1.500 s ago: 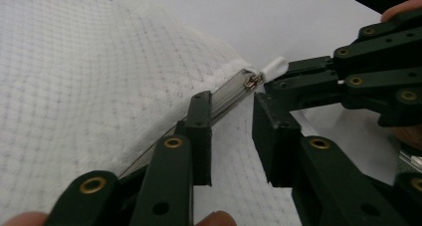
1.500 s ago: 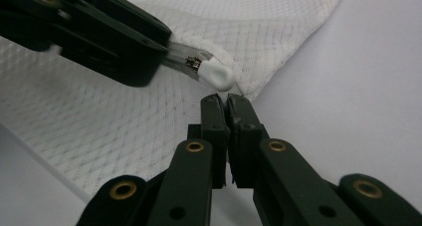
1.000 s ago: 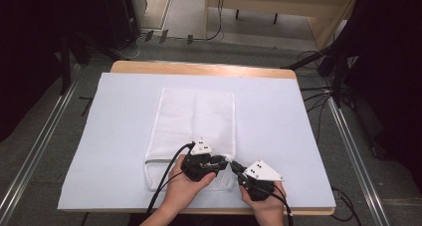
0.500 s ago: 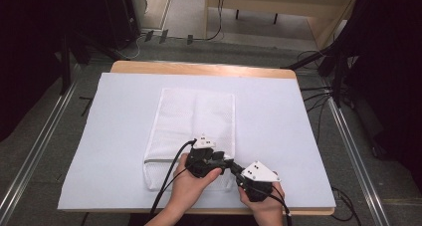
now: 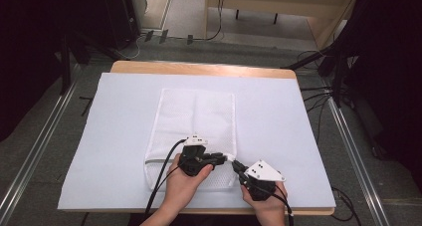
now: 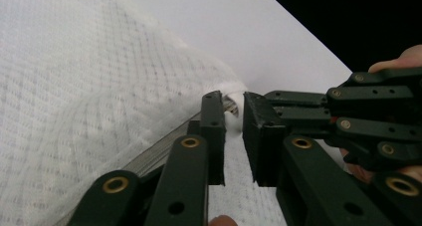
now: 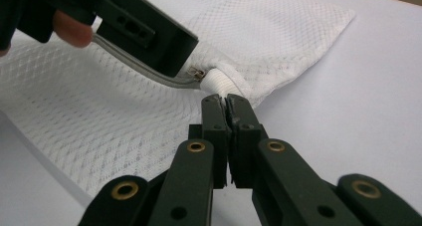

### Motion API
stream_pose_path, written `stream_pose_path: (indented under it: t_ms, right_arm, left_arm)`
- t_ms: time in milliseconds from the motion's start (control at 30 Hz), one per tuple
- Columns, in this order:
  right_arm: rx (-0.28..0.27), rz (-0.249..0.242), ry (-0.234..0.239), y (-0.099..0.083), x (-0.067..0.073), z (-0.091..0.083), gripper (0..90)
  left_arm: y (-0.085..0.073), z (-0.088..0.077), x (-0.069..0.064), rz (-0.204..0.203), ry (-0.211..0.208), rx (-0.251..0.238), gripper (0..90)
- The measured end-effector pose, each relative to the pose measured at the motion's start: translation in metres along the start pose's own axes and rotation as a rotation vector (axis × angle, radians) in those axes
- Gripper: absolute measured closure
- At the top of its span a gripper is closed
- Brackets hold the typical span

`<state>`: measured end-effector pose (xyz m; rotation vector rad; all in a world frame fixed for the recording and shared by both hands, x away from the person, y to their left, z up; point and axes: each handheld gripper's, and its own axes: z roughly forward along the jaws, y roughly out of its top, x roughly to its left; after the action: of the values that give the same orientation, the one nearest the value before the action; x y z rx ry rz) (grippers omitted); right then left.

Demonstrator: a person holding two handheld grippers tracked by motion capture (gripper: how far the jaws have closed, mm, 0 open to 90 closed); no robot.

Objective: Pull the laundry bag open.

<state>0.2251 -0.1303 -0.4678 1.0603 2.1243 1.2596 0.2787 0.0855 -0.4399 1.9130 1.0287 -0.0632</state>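
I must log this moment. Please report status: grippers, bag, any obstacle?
Right gripper shut on mesh bag edge by the zipper. Left gripper open at the zipper end. Nothing in the way.

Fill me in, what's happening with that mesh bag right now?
A person holds a gripper in each hand over a white mesh laundry bag that lies flat on a white sheet on the table. The right gripper is shut on the white fabric tab at the end of the zipper. The left gripper sits beside it with its jaws slightly apart, around the zipper slider but not clamped on it. The zipper looks closed.
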Motion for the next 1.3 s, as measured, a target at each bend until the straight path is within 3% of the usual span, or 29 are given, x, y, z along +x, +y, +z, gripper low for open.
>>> stream_pose_path:
  t_ms: [200,433,833,900,1300]
  right_arm:
    - [-0.002,-0.002,-0.002,0.000,0.000,0.000,89.3]
    - [-0.013,0.002,0.010,0.001,0.001,-0.001,89.3]
    - [-0.007,-0.011,-0.008,0.003,0.001,-0.003,90.0]
    - [-0.007,-0.017,-0.019,0.004,0.001,-0.004,90.0]
    - [-0.025,0.003,-0.031,0.006,-0.007,-0.011,90.0]
  left_arm:
    - [-0.001,0.002,0.002,-0.006,-0.006,0.015,85.9]
    - [-0.003,0.006,0.000,0.006,0.010,0.043,85.1]
    - [-0.004,0.006,0.003,0.024,0.012,0.055,87.4]
    - [-0.005,0.006,0.004,0.025,0.029,0.054,87.5]
    - [-0.014,-0.006,0.025,-0.001,0.070,0.052,87.4]
